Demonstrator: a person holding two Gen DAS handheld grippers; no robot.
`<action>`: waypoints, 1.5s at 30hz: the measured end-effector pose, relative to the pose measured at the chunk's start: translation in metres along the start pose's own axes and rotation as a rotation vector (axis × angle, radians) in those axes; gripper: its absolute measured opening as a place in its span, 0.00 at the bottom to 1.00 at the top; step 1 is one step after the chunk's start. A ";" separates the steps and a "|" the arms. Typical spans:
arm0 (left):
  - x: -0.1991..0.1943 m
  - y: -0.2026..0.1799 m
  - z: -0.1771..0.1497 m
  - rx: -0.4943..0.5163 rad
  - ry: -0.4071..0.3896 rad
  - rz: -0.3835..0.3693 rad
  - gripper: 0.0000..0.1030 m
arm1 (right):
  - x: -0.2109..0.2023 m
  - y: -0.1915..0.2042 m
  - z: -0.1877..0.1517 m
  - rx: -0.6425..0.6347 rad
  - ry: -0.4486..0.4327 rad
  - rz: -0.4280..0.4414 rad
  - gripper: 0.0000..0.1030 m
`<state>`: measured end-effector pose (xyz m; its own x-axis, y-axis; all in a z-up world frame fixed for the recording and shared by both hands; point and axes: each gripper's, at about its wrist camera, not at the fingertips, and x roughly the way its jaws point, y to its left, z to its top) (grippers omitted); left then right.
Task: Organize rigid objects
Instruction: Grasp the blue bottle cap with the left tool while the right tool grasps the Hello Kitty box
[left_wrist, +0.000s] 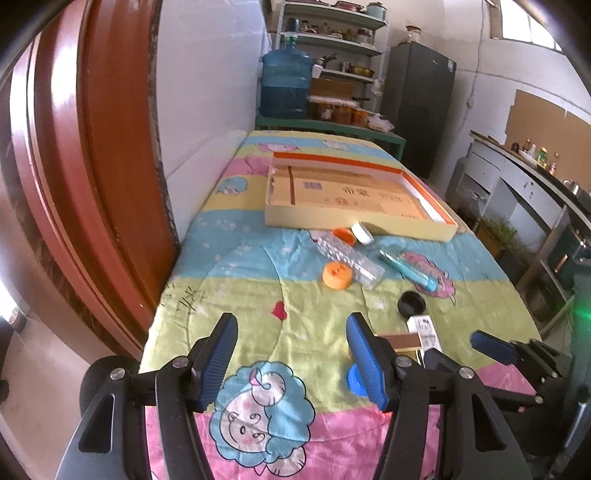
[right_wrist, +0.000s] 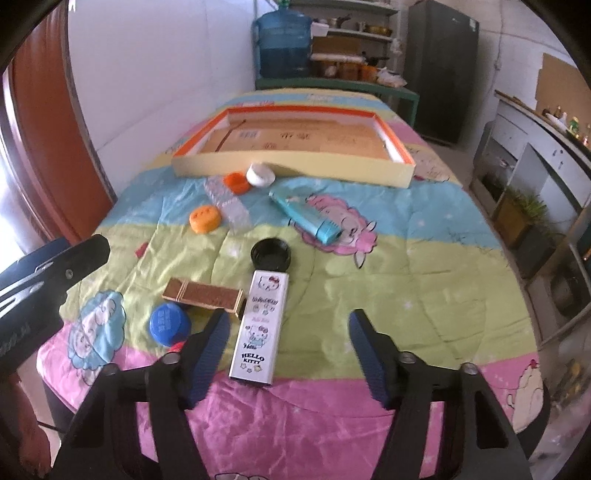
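A shallow orange-rimmed cardboard box (right_wrist: 291, 170) (left_wrist: 354, 221) lies at the far end of the table. In front of it lie a clear plastic bottle (right_wrist: 227, 201), an orange cap (right_wrist: 236, 182), a white lid (right_wrist: 260, 174), an orange lid (right_wrist: 205, 219), a teal tube (right_wrist: 306, 216), a black lid (right_wrist: 270, 254), a brown box (right_wrist: 203, 293), a blue lid (right_wrist: 170, 324) and a white Hello Kitty tin (right_wrist: 258, 328). My right gripper (right_wrist: 288, 343) is open over the tin's near end. My left gripper (left_wrist: 291, 350) is open and empty above the cloth.
A cartoon-print cloth (right_wrist: 406, 280) covers the table. A red-brown door (left_wrist: 74, 147) stands at the left. A water jug (left_wrist: 284, 81), shelves and a dark fridge (left_wrist: 421, 103) stand behind the table. A counter (left_wrist: 535, 192) runs along the right.
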<state>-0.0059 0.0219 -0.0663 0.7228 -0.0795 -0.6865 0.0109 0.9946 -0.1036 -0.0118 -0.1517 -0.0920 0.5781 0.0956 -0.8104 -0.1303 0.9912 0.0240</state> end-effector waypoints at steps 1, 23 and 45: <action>0.001 0.000 -0.002 0.003 0.005 -0.008 0.60 | 0.003 0.000 -0.001 0.000 0.009 0.002 0.62; 0.040 -0.030 -0.022 0.065 0.195 -0.193 0.49 | 0.006 -0.009 -0.008 -0.021 0.024 0.020 0.26; 0.034 -0.024 -0.022 0.042 0.172 -0.207 0.30 | -0.001 -0.015 -0.007 0.002 -0.006 0.048 0.26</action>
<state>0.0032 -0.0062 -0.1024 0.5737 -0.2885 -0.7666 0.1780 0.9575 -0.2272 -0.0161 -0.1668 -0.0960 0.5764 0.1434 -0.8045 -0.1563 0.9857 0.0637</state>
